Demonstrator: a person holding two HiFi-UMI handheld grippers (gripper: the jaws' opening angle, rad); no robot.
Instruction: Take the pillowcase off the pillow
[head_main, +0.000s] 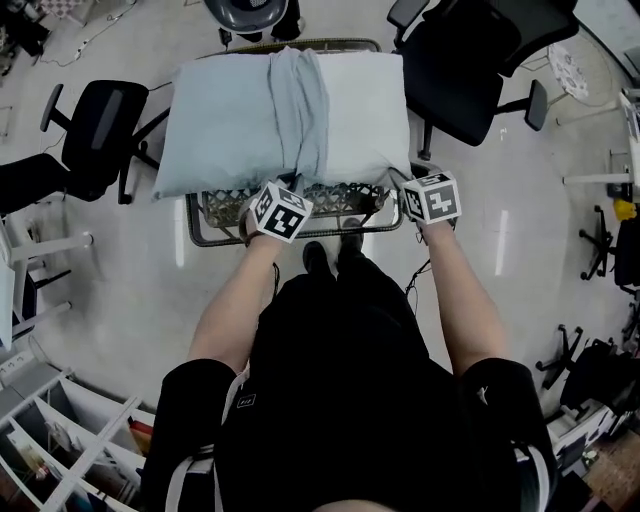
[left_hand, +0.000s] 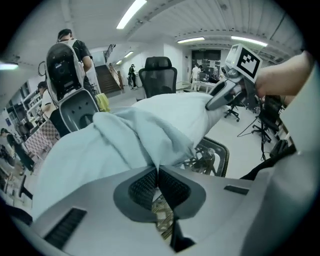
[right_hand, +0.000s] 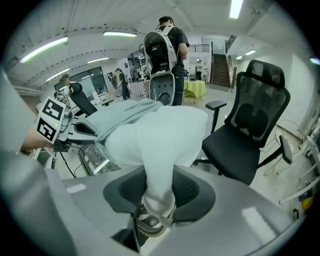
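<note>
Left gripper (left_hand: 158, 172) pinched shut on a pillowcase (left_hand: 125, 145) fold at the table's (head_main: 200, 235) near edge. Right gripper (right_hand: 159, 192) clamps the pillow's (right_hand: 155, 145) bare near corner.

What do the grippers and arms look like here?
Left gripper and right gripper: grey moulded bodies, dark mesh-textured jaw pads. Each carries a white cube with black square markers. Forearms bare, black short sleeves.

Forearms stretched forward; left gripper (left_hand: 158, 172) pinched onto pillowcase (left_hand: 120, 145), right gripper (right_hand: 159, 192) clamped (jaws partly apart) on pillow (right_hand: 155, 140) corner.
</note>
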